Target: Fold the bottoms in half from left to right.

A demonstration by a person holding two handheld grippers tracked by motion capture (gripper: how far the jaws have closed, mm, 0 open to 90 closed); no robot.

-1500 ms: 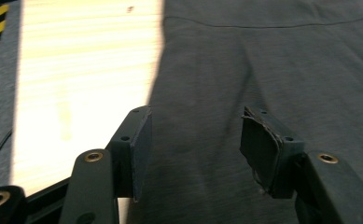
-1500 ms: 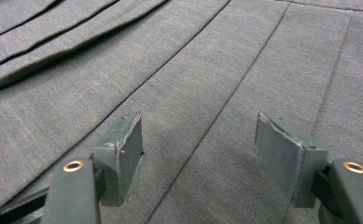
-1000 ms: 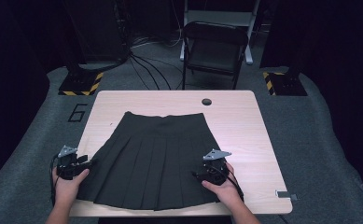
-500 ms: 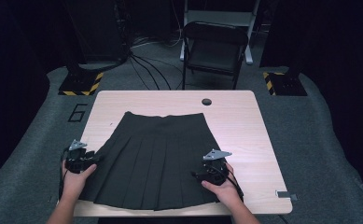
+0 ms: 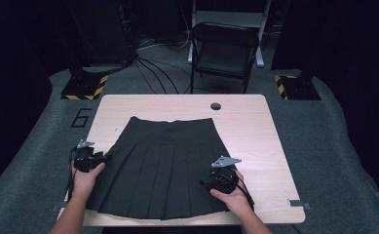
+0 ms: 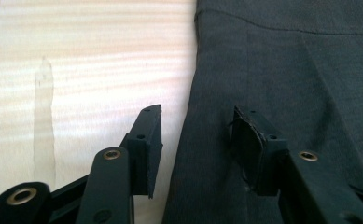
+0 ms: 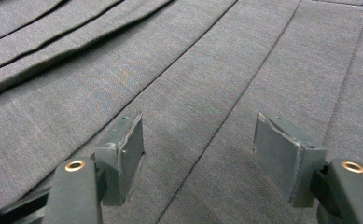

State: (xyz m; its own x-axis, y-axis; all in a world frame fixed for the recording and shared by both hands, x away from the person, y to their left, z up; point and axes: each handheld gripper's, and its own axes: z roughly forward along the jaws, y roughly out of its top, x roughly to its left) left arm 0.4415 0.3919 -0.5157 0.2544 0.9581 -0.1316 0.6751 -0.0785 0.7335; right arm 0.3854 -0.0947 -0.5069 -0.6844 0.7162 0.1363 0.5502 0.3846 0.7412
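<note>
Fingers of the left gripper (image 6: 195,154) are standing apart and straddling the side edge of the black pleated skirt (image 6: 286,70): one finger (image 6: 146,144) is hovering over bare wood, the other (image 6: 254,149) is sitting over the cloth, and the skirt's edge is running up between them. They have just been closing, yet the pads are not pressing on the fabric. In the high view this left gripper (image 5: 99,160) is lying at the skirt's left side edge, roughly midway along it, near the surface's left edge.

Fingers of the right gripper (image 7: 198,158) are also standing apart, with nothing clamped; pleats of the skirt (image 7: 193,70) are spreading under and between them, one crease running up through the gap. Whether the tips are touching the cloth cannot be told. In the high view the right gripper (image 5: 207,183) is resting over the skirt's right half, close to the hem and the surface's near edge, with the person's right hand (image 5: 232,195) gripping it from behind.

Spread flat, the skirt (image 5: 162,165) is lying on the wooden surface (image 5: 270,136), its waistband pointing toward the far edge and its wide hem reaching the near edge, set left of centre.
</note>
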